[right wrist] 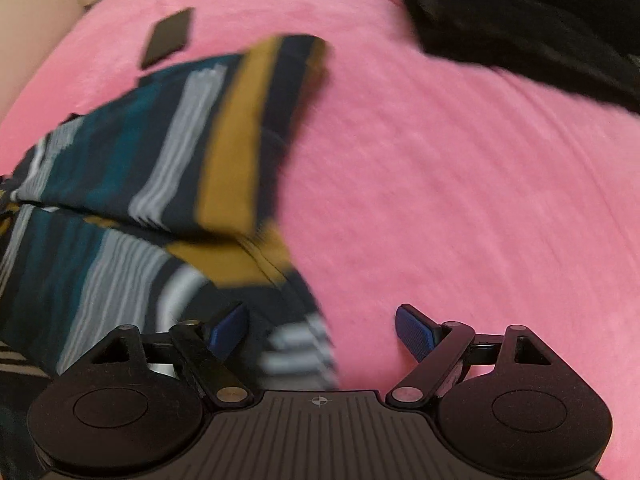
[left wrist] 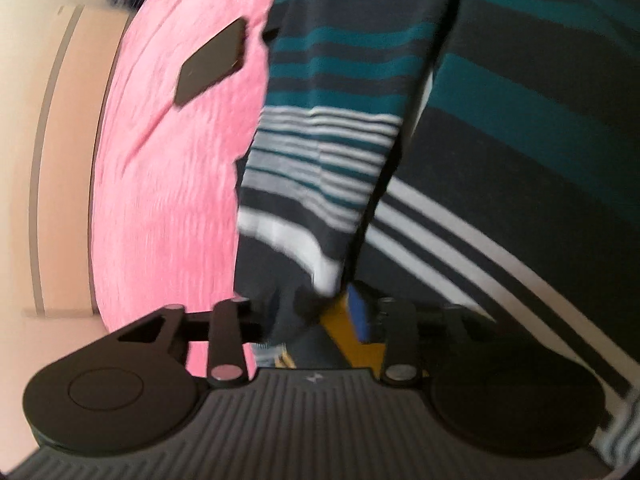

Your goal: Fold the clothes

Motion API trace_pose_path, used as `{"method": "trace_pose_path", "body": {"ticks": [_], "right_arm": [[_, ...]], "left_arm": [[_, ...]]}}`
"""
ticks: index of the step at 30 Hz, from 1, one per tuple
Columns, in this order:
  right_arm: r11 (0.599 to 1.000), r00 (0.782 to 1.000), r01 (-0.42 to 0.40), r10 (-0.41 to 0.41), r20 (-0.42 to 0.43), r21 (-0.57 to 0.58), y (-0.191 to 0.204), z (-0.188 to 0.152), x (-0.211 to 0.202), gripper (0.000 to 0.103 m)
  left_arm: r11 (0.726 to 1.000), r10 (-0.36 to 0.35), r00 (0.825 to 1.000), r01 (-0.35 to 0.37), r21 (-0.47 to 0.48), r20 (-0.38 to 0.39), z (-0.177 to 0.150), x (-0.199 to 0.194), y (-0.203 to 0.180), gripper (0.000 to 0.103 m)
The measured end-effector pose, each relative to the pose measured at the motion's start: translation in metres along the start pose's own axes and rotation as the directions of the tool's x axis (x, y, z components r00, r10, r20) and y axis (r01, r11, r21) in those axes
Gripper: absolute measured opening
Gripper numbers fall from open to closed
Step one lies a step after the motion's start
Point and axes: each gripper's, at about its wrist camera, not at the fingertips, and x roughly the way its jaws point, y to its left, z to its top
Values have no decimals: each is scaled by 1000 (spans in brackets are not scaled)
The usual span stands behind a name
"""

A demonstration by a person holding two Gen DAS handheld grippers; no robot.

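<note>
A striped garment is held mid-fold over a pink bed cover.

The left tongs (left wrist: 320, 312) are clamped on the striped garment (left wrist: 332, 140), which is draped ahead of them, a black flat object (left wrist: 212, 66) lying further ahead to their left. The right tongs (right wrist: 320, 330) are spread apart and empty, with the pink bed cover (right wrist: 460, 180) ahead and a dark garment (right wrist: 520, 28) far ahead to their right. The fold is judged unfinished; flattening is left.
</note>
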Motion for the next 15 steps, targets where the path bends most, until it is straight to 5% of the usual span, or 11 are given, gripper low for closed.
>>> {"method": "trace_pose_path", "body": {"ticks": [9,15], "right_arm": [[990,982,142,-143,-121,-12,-48,-62,-32,95],[990,986,89,-103,-131,-105,-45,-92,-57,95]], "left_arm": [[946,-163,982,128,-298,-95,-25,-92,-55,51],[907,-256,957,188,-377,-138,-32,-156,-125,53]]}}
